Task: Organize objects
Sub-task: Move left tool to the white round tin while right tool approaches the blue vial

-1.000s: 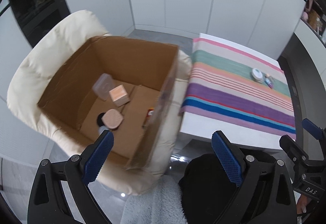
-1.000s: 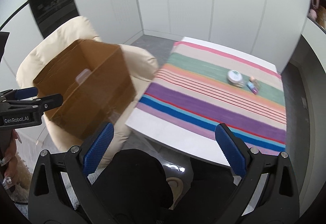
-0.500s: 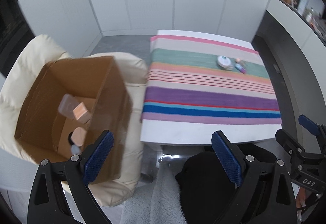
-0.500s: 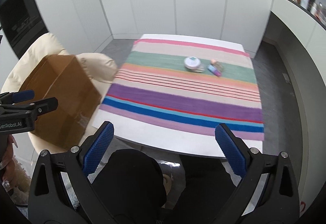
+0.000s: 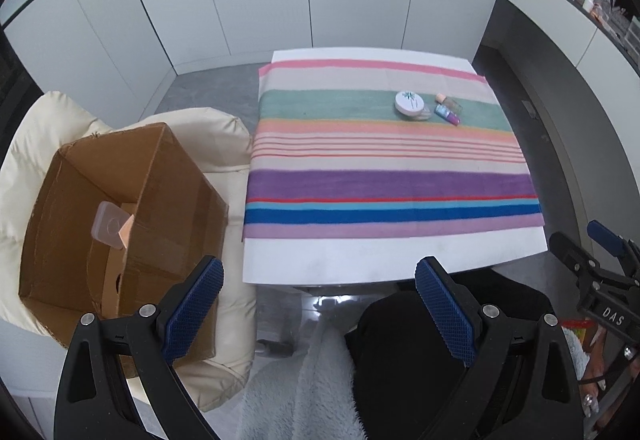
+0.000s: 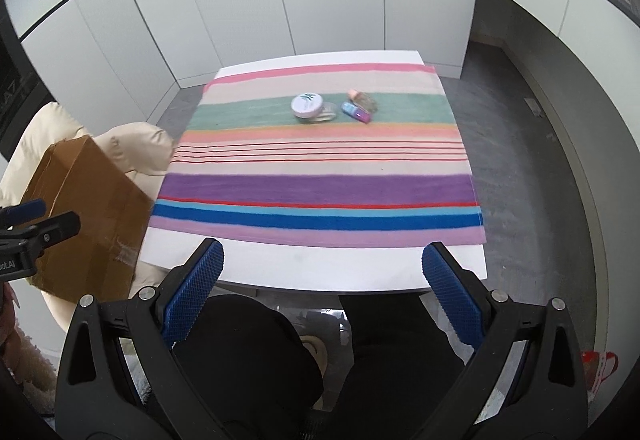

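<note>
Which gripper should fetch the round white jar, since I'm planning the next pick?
Probably the right gripper: open, empty, facing the round white jar almost head-on. The left gripper, also open, sits nearer the cardboard box.

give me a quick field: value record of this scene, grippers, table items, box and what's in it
left gripper: open, empty, held short of the table's near edge
right gripper: open, empty, over the table's near edge
table: white, covered by a striped cloth
on cloth, far side: round white jar, clear bottle with peach cap, small blue and purple bottle, close together
cardboard box: open, on a cream armchair left of the table
in box: clear square container, peach item partly hidden behind the box wall
</note>
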Tool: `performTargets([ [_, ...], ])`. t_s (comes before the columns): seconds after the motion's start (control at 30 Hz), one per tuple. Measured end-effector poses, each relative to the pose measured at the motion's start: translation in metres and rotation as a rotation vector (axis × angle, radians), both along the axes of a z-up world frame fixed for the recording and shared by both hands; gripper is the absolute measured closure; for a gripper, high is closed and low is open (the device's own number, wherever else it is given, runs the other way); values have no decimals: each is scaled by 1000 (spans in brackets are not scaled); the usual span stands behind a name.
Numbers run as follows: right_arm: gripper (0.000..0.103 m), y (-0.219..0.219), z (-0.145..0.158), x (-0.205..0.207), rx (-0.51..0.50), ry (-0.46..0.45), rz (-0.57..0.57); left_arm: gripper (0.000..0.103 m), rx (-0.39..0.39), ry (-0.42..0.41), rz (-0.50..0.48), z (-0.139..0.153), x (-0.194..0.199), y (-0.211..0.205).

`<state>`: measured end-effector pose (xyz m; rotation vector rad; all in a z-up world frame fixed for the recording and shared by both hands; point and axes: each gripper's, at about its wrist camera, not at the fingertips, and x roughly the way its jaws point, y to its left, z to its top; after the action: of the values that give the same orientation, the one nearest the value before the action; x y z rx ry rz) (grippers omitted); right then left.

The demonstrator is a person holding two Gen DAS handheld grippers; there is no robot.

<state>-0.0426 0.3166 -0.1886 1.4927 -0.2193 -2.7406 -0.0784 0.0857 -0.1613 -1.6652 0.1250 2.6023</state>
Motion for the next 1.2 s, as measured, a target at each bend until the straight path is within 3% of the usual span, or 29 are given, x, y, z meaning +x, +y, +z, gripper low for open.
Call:
performTargets([
  [0.37, 2, 24, -24, -31, 6, -26, -24, 5, 24, -48, 64, -13, -34, -1],
  [0.6, 2, 31, -43, -65, 24, -46, -16, 5, -11, -4, 24, -23, -85, 23],
  [0.73, 2, 36, -53, -88, 33, -50, -10, 5, -44, 25, -28, -47, -122, 43],
  [1.2, 2, 55, -97, -175, -18, -54, -32, 5, 46, 5, -65, -141, -239, 111],
])
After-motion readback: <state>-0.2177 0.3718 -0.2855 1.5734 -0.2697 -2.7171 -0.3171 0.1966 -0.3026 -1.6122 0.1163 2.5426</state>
